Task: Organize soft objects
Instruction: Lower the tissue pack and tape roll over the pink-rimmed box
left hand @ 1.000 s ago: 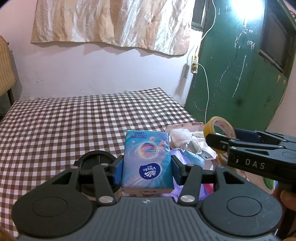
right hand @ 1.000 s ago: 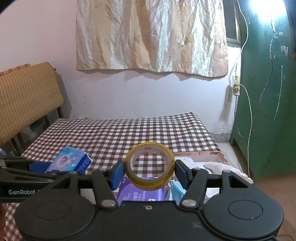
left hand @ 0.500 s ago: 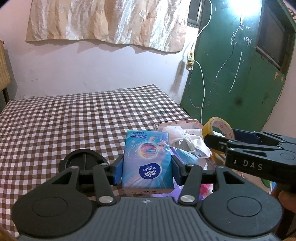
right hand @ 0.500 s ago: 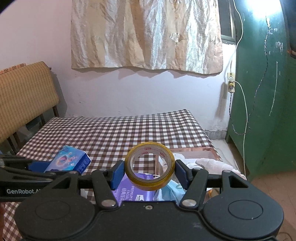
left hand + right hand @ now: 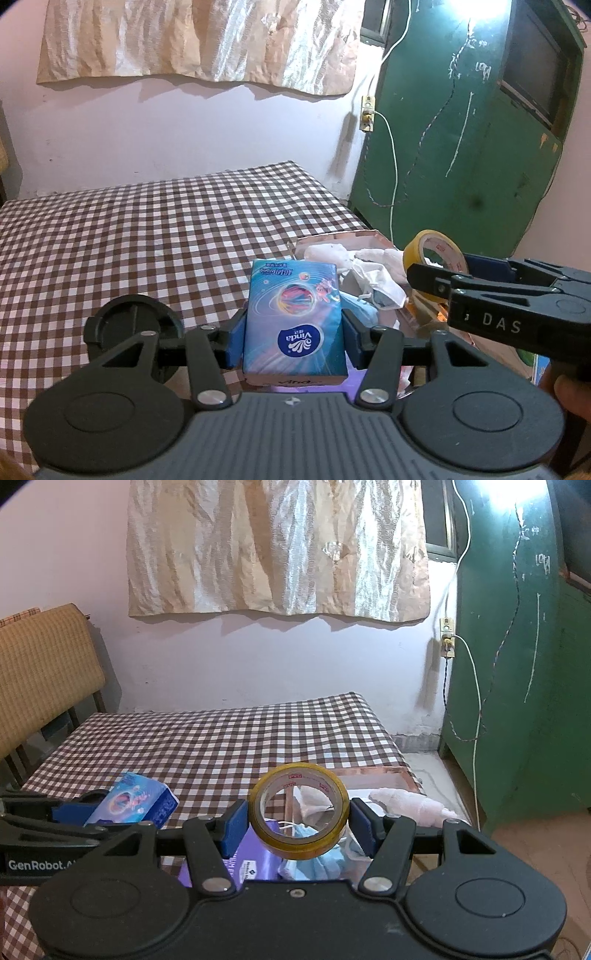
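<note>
Both loads higher: tissue pack (image 5: 294, 317), tape roll (image 5: 298, 808).

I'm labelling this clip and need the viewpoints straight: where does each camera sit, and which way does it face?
Left wrist view: on the left claw, facing the checked bed and green door; its claw grips a tissue pack, and the right claw crosses at right.
Right wrist view: on the right claw, facing the same way; it grips a tape roll, with the left claw at left.
Shared: bed, door, tissue pack, tape roll, tray.
</note>
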Demonstrator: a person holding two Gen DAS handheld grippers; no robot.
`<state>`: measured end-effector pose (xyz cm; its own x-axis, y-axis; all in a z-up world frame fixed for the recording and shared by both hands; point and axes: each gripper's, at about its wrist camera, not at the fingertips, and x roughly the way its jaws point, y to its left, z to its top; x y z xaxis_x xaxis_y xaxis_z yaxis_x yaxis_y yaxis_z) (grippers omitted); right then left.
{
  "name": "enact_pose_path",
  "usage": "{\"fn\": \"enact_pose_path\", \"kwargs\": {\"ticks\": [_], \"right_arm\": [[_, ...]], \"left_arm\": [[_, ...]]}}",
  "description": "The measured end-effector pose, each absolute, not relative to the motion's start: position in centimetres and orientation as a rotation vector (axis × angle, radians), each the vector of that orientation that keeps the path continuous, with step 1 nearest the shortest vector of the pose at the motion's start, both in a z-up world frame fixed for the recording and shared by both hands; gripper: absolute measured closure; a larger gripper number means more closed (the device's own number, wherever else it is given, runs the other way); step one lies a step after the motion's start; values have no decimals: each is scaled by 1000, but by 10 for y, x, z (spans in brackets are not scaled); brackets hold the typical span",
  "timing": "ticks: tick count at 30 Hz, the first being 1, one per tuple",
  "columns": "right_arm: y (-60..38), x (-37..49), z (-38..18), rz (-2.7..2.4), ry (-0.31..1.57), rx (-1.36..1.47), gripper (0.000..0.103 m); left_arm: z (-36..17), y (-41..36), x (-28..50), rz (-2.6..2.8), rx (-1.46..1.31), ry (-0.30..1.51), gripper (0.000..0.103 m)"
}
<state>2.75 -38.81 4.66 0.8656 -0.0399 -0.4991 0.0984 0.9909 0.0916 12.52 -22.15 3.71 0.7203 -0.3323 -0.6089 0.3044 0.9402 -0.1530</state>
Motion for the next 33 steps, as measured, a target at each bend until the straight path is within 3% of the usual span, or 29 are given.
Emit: {"fn": "enact_pose_path", "kwargs": {"ticks": [33], "right_arm": [[-422, 30, 28, -125, 556, 136, 31]], "left_arm": [[26, -243, 139, -408, -47, 720, 50]]}}
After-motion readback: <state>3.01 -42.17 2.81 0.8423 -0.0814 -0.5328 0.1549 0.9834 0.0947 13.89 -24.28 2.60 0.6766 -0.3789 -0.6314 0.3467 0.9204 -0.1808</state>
